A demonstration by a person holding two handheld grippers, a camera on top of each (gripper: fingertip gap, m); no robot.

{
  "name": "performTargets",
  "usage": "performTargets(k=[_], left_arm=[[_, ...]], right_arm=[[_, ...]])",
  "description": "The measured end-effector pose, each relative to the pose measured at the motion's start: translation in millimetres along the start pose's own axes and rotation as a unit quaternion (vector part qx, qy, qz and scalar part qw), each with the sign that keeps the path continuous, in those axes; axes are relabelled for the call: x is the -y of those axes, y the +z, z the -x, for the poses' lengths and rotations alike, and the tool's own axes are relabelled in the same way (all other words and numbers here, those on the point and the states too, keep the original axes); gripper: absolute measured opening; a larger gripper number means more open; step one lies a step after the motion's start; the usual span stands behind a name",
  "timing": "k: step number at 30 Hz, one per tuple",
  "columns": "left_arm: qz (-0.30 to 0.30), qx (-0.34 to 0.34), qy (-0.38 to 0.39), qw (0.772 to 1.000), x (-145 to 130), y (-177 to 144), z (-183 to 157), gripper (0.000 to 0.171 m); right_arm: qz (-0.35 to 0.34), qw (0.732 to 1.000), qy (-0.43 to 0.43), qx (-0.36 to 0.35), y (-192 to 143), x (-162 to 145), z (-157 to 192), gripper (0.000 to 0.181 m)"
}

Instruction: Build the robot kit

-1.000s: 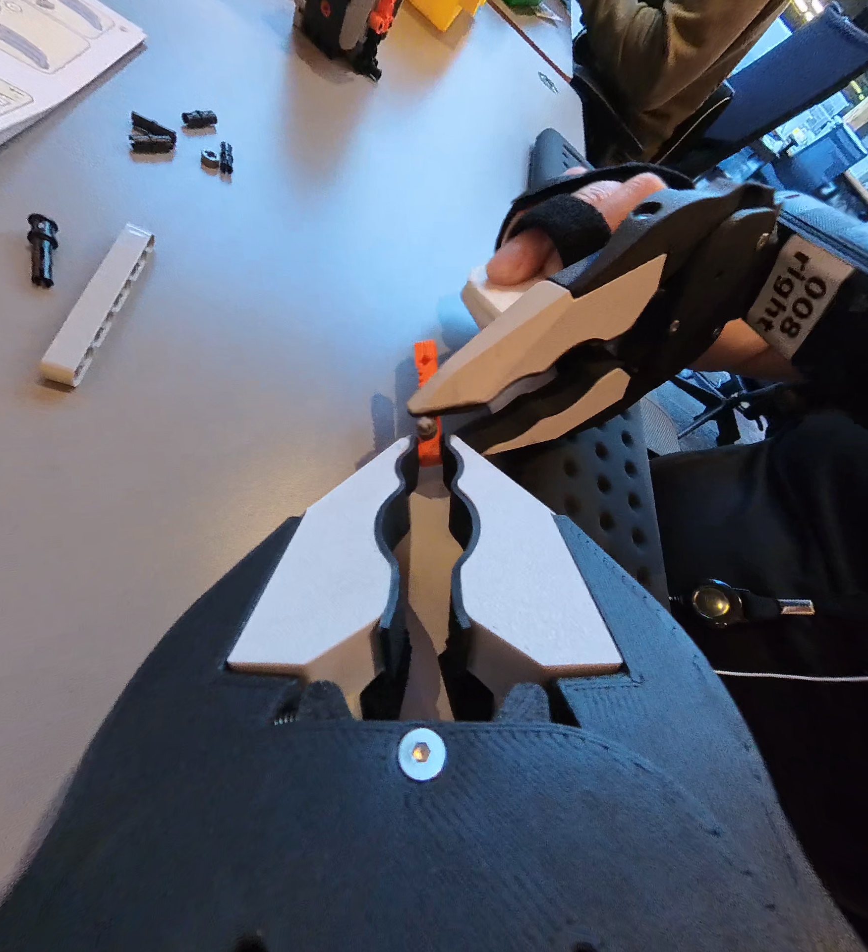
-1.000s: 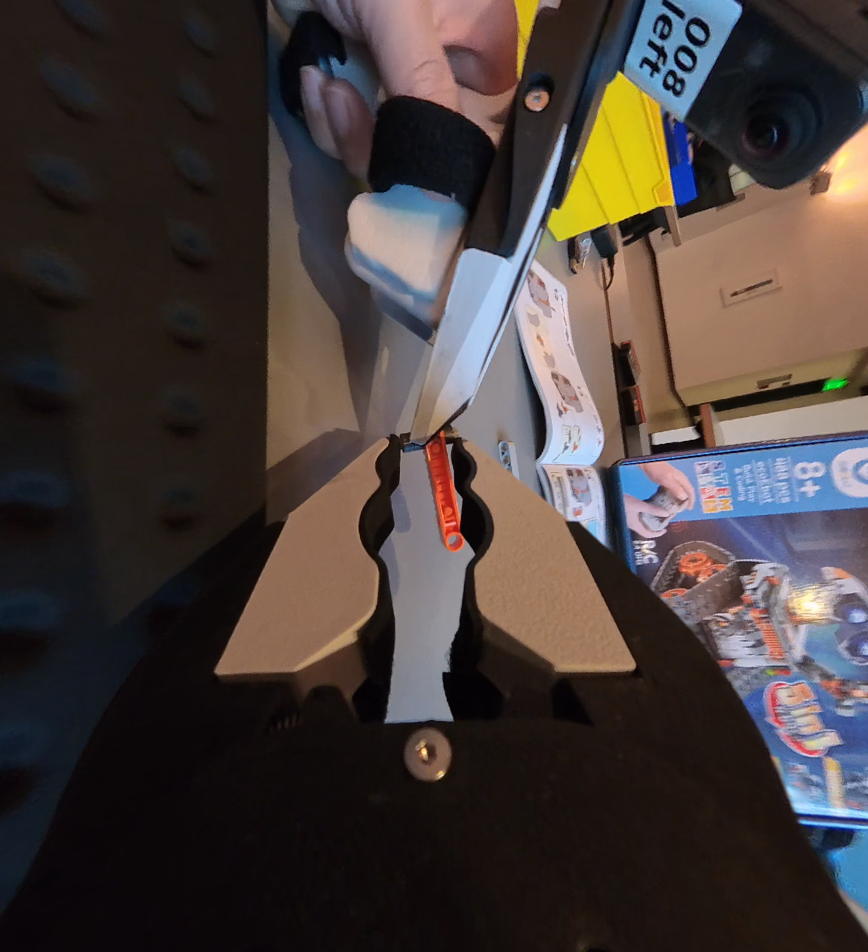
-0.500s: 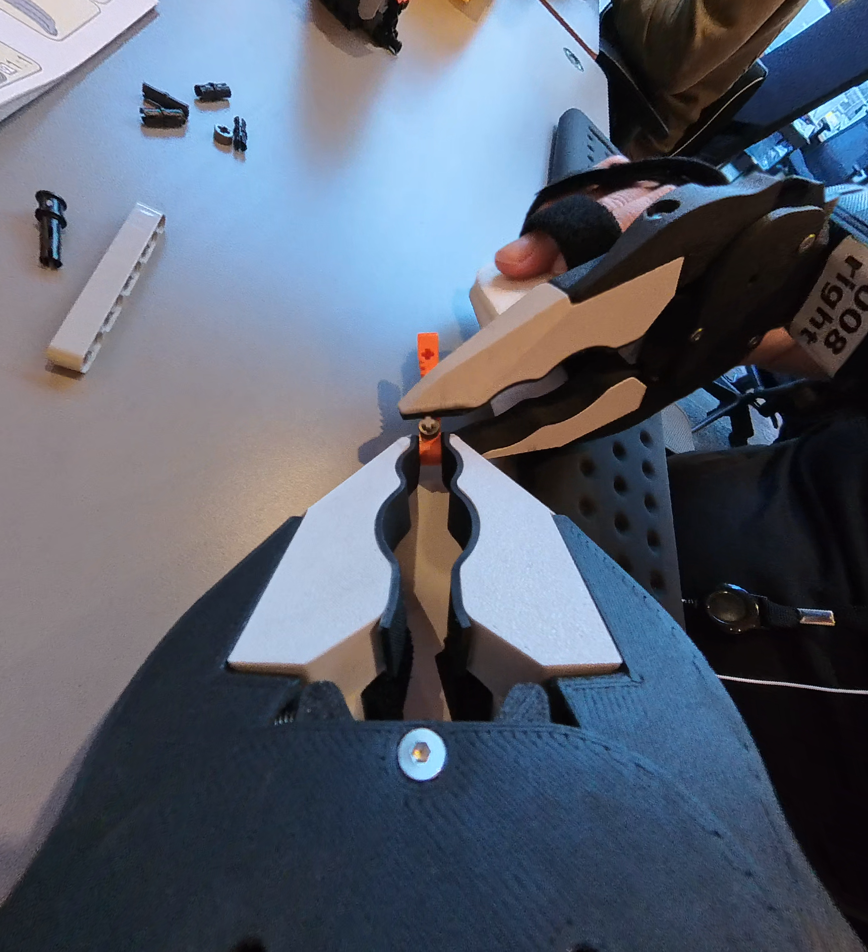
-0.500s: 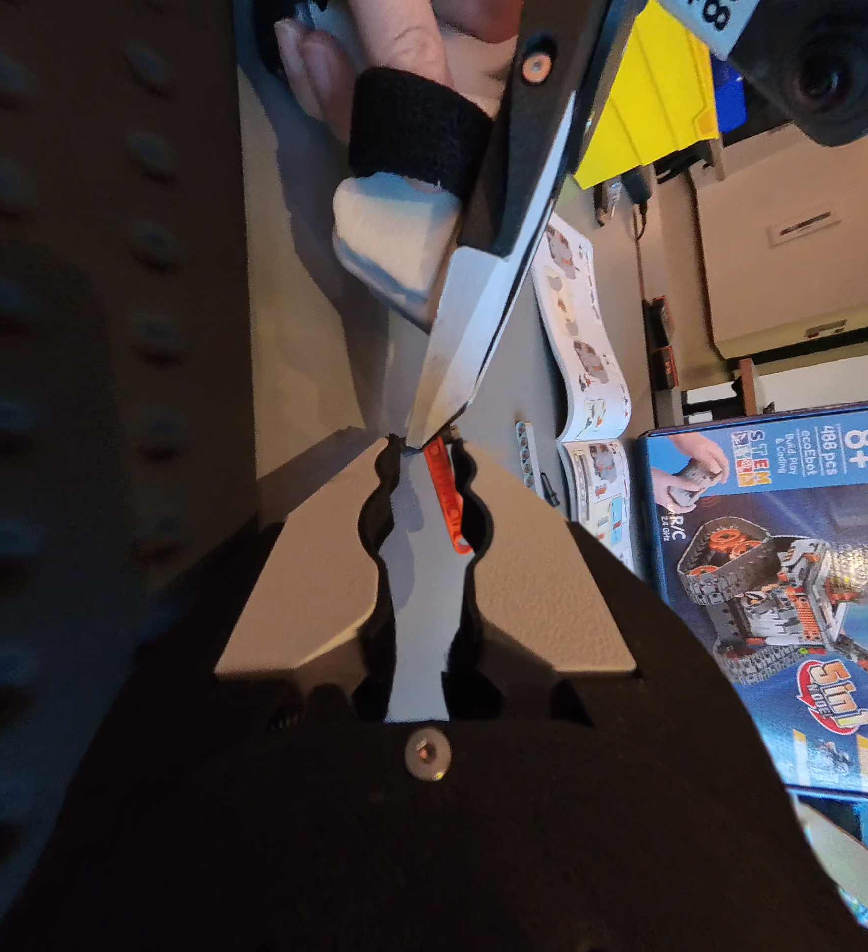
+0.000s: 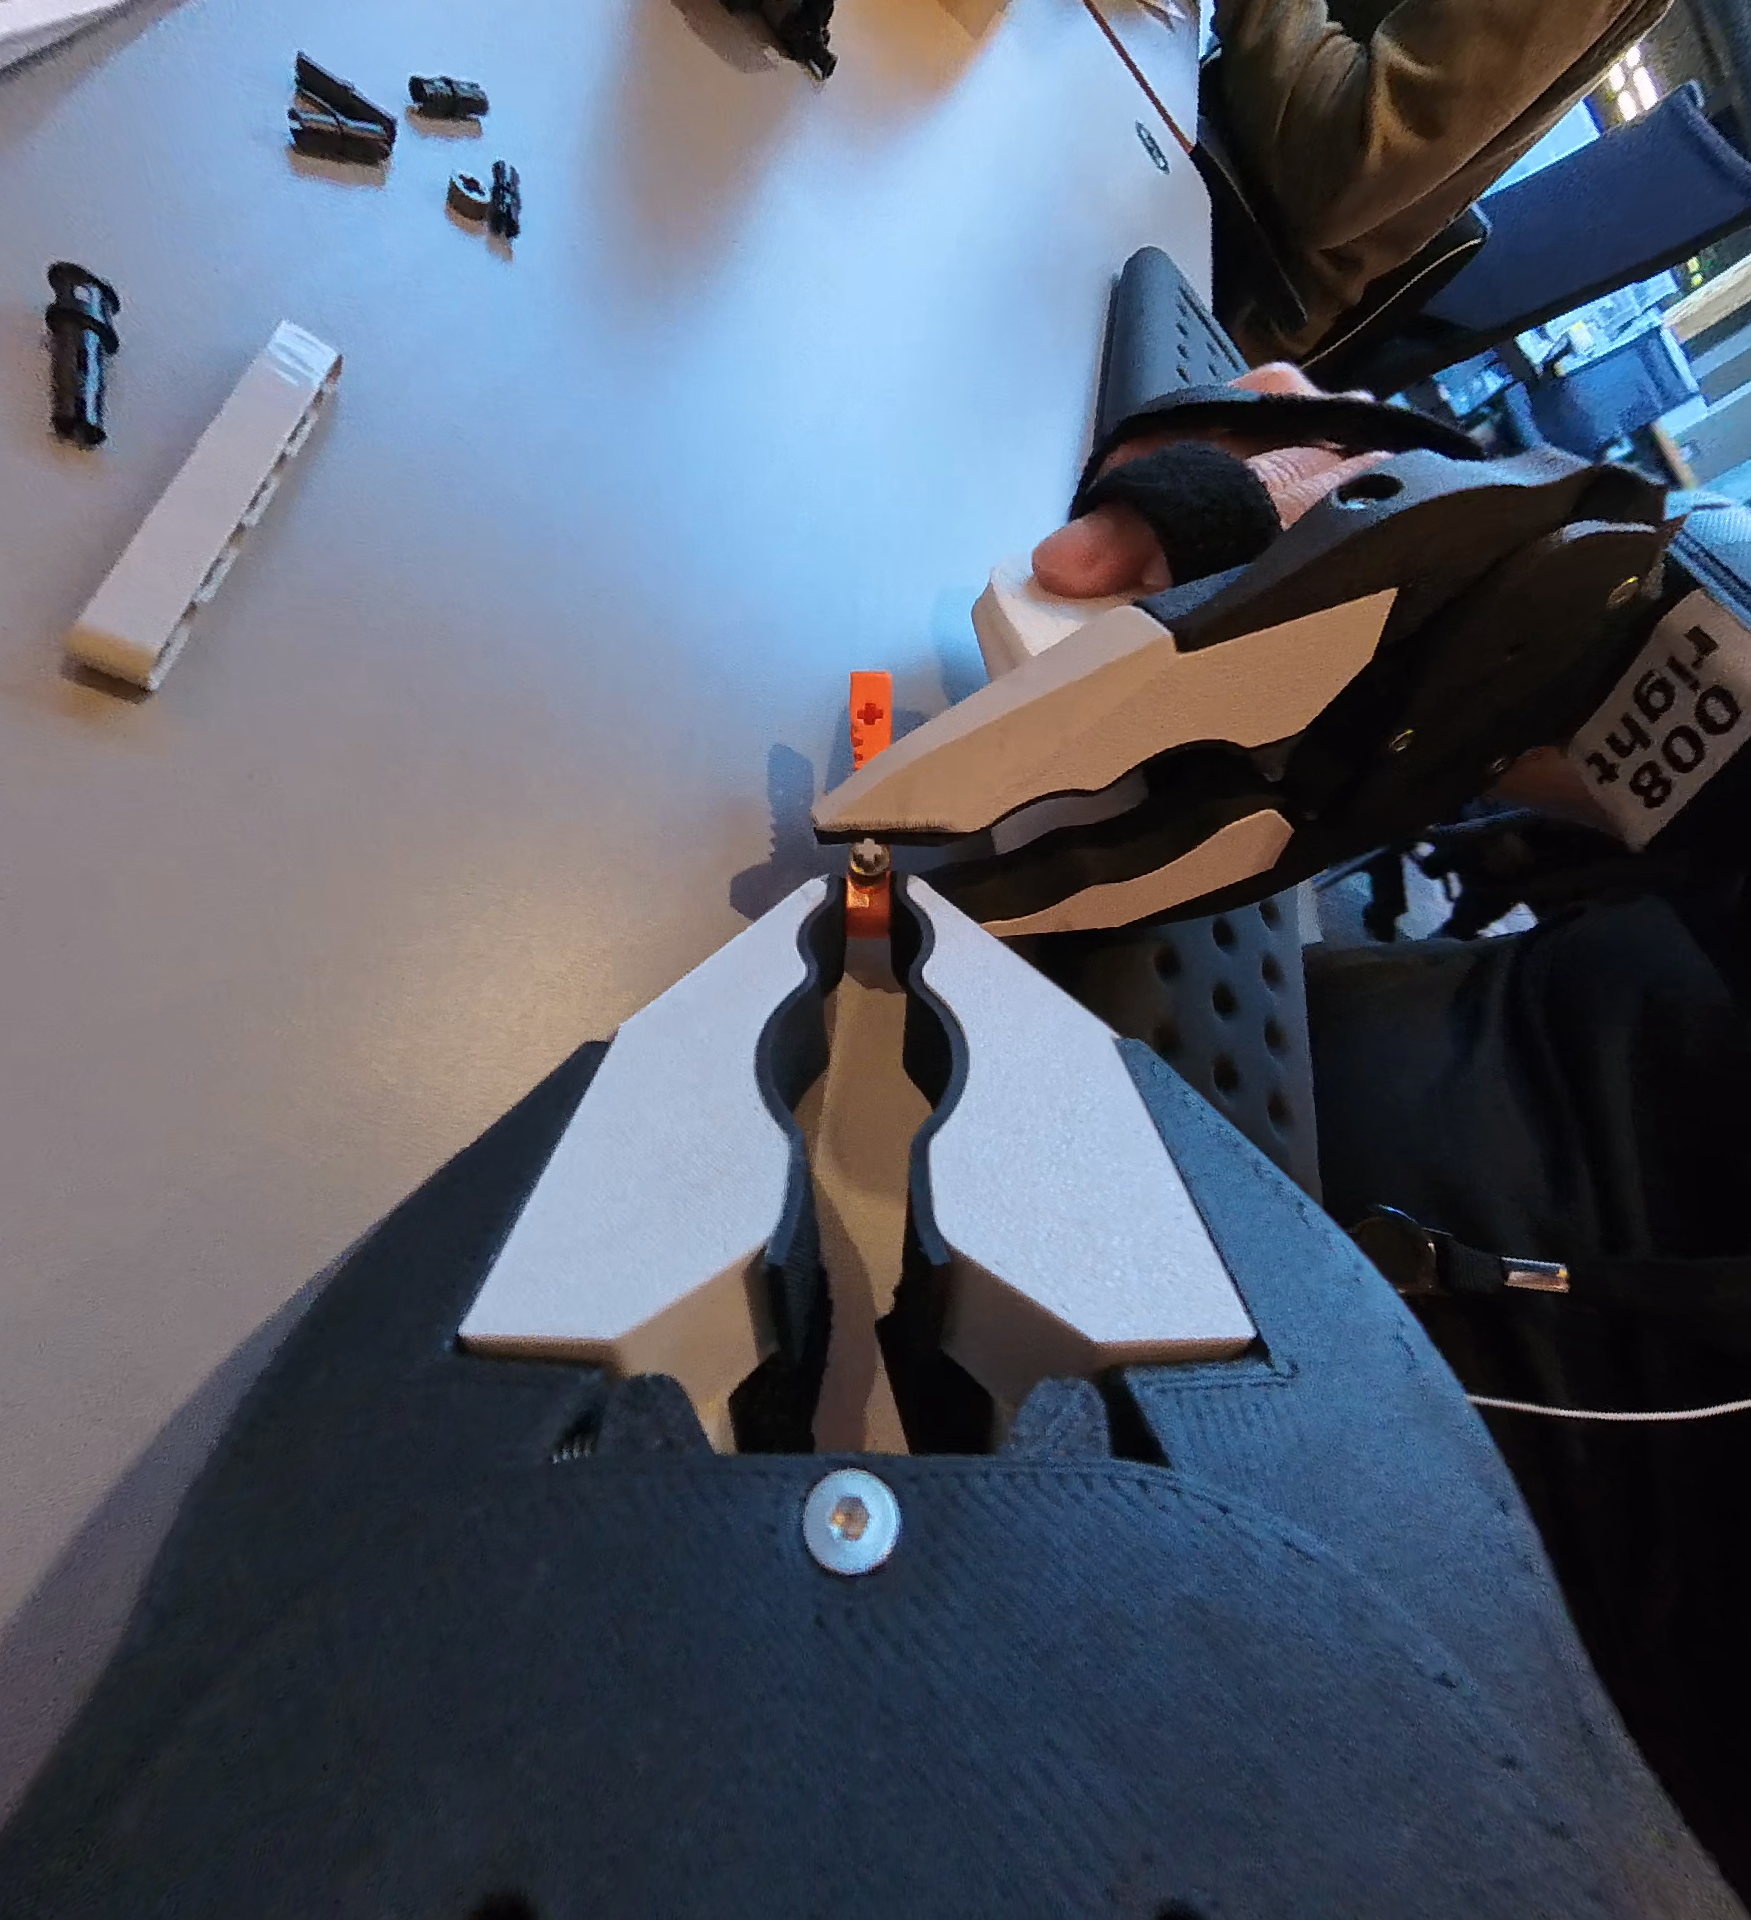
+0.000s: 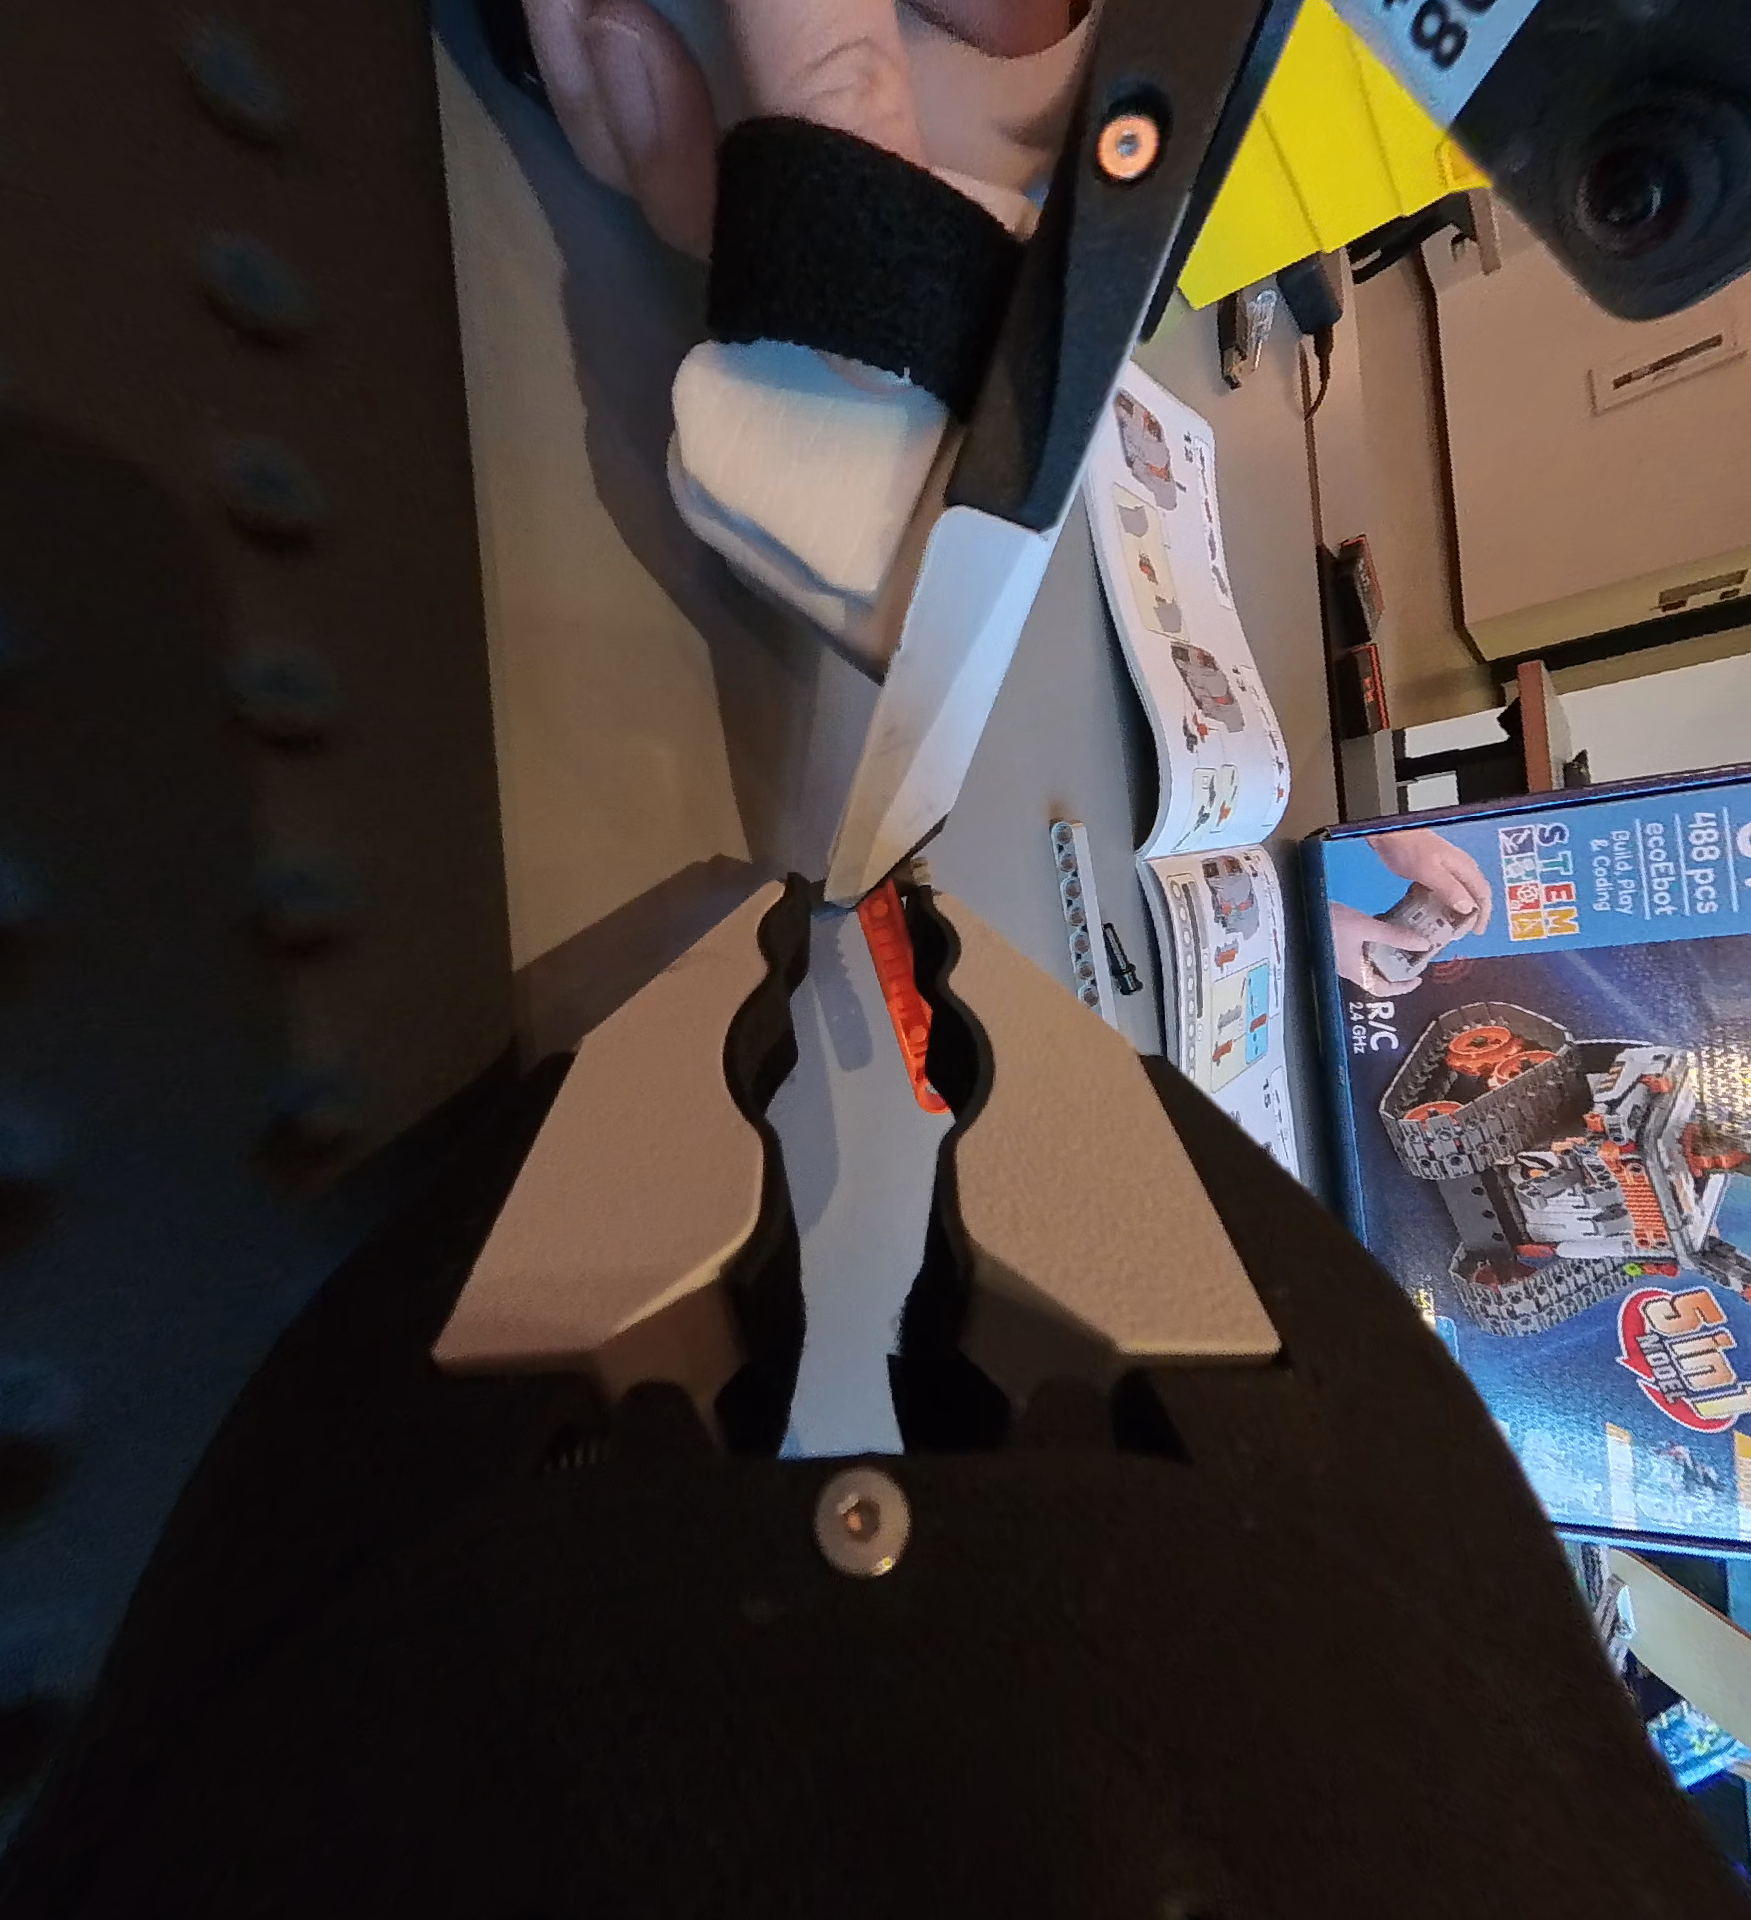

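My left gripper [image 5: 866, 899] is shut on the lower end of a thin orange beam [image 5: 869, 717] and holds it upright above the grey table [image 5: 538, 623]. My right gripper [image 5: 855, 836] comes in from the right, its tips closed on a small grey pin [image 5: 866, 858] pressed against the beam just above my left fingertips. In the right wrist view the orange beam [image 6: 897, 997] shows through the gap of my right gripper [image 6: 860, 902], and the left gripper's finger [image 6: 944, 707] comes down from above to meet it. A person's hands hold both grippers.
A white beam [image 5: 206, 509], a black pin [image 5: 79, 353] and small black parts [image 5: 341, 109] lie on the table at far left. An open instruction booklet [image 6: 1203, 644], a blue toy box [image 6: 1598, 1143] and a yellow bin [image 6: 1307, 177] stand beyond. A dark perforated chair back [image 5: 1224, 1018] is at right.
Both grippers stay together at the orange beam. The pair has drifted and tilted slightly, so the table parts and the box sit differently in the views.
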State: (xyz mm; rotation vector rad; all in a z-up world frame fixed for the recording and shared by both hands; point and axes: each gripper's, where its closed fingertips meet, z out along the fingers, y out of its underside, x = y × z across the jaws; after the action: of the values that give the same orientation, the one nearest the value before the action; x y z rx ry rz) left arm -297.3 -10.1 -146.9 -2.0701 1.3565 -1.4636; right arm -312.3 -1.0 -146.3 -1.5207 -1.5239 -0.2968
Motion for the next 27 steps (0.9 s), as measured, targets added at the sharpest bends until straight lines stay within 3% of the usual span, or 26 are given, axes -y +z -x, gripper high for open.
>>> performTargets(k=[6,15,27], left_arm=[[0.007,-0.024,-0.026,0.999,0.3,-0.2,0.1,0.005],[0.019,-0.011,0.002,1.0,-0.2,-4.2,0.5,0.005],[0.019,-0.004,-0.018,1.0,-0.4,0.5,3.9,0.005]], right_arm=[[-0.003,0.999,-0.03,-0.016,3.8,-2.9,-3.9,0.019],[0.01,0.995,-0.085,-0.048,6.3,-3.9,-8.6,0.018],[0.037,0.997,-0.058,-0.037,7.9,-11.1,-6.0,0.017]])
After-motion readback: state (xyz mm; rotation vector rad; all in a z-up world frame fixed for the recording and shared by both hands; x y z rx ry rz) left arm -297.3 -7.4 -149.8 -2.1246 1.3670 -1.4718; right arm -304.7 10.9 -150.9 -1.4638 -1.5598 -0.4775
